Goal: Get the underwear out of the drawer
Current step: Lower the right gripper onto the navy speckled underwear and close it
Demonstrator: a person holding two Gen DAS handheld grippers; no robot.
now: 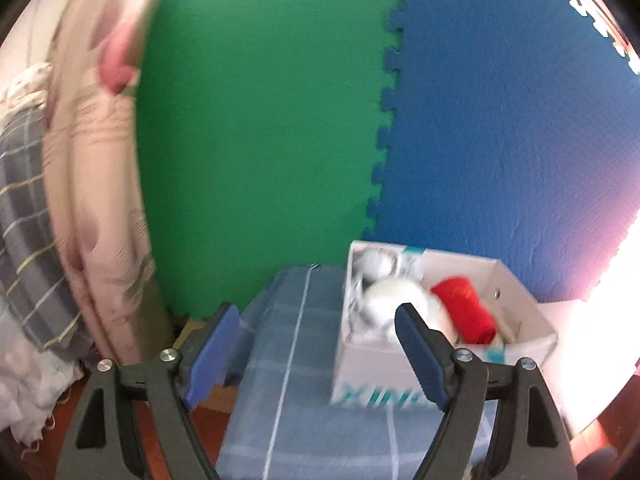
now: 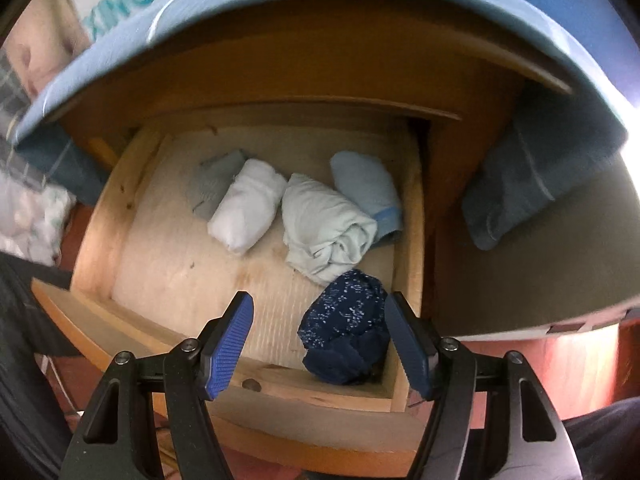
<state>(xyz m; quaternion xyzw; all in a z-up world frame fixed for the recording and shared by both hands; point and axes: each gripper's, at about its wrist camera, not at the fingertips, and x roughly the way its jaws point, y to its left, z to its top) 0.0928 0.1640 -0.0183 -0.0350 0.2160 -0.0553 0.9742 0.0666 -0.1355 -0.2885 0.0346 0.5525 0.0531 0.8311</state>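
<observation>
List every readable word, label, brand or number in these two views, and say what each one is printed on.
"XIN", teal, then cut off by a finger: front of the white cardboard box, left wrist view.
"XINCCI", teal, its first letter partly cut off: the same box, right wrist view.
Smaller print beside it: too blurred to read.
Nothing else bears text.

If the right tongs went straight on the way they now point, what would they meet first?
Most likely the bare wooden floor of the open drawer: the right tongs stand open above it, with the dark blue speckled bundle just inside the right-hand finger. Depth is hard to judge.
</observation>
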